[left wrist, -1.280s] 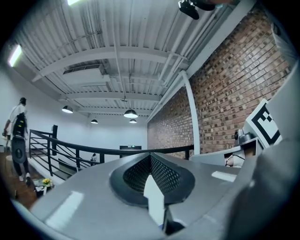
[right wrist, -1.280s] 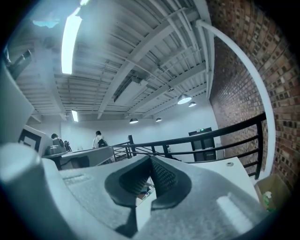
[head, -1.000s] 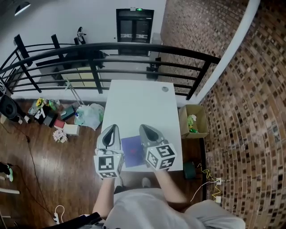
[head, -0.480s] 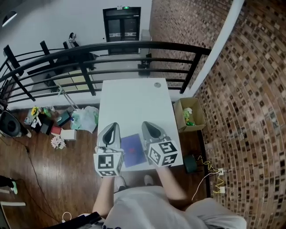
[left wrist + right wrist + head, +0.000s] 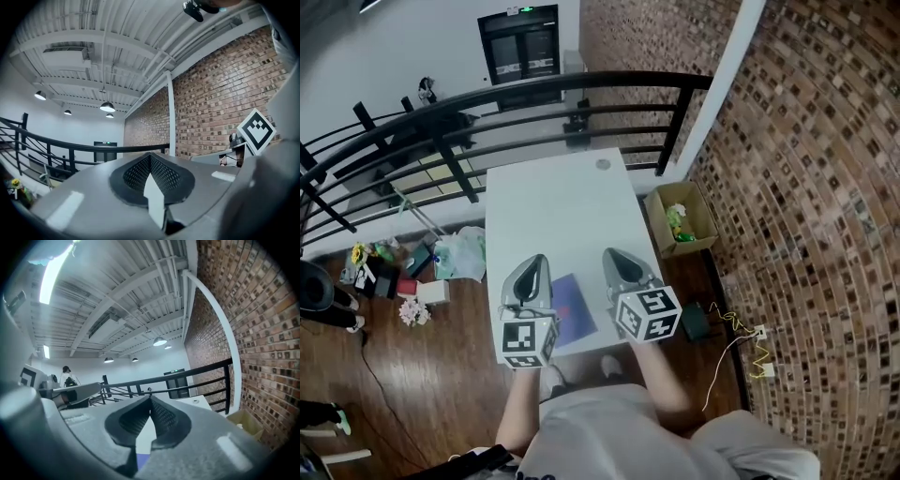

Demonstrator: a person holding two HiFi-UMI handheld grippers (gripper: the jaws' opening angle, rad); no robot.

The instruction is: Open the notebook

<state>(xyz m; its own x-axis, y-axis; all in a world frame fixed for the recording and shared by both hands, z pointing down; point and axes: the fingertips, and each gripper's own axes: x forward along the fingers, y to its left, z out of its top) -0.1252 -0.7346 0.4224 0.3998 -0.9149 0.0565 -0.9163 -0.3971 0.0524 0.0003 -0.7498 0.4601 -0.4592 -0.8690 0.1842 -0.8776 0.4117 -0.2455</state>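
Observation:
A closed purple notebook (image 5: 573, 309) lies flat at the near end of the white table (image 5: 553, 202). My left gripper (image 5: 536, 260) hovers at its left side and my right gripper (image 5: 612, 254) at its right, both pointing away from me. Neither touches it. In the left gripper view the left gripper (image 5: 150, 157) has its jaw tips together with nothing between them. The right gripper (image 5: 150, 399) is shut and empty too, and a strip of the notebook (image 5: 143, 460) shows under its jaws.
A black railing (image 5: 534, 98) runs behind the table's far end. A small round object (image 5: 603, 164) sits on the far end of the table. An open cardboard box (image 5: 680, 217) stands on the floor to the right, by the brick wall (image 5: 806, 187). Clutter (image 5: 412, 267) lies on the wooden floor at left.
The head view has swung, so table and railing sit further left in the picture. Both grippers have drifted slightly over the table's near end and stay shut. The notebook has not moved.

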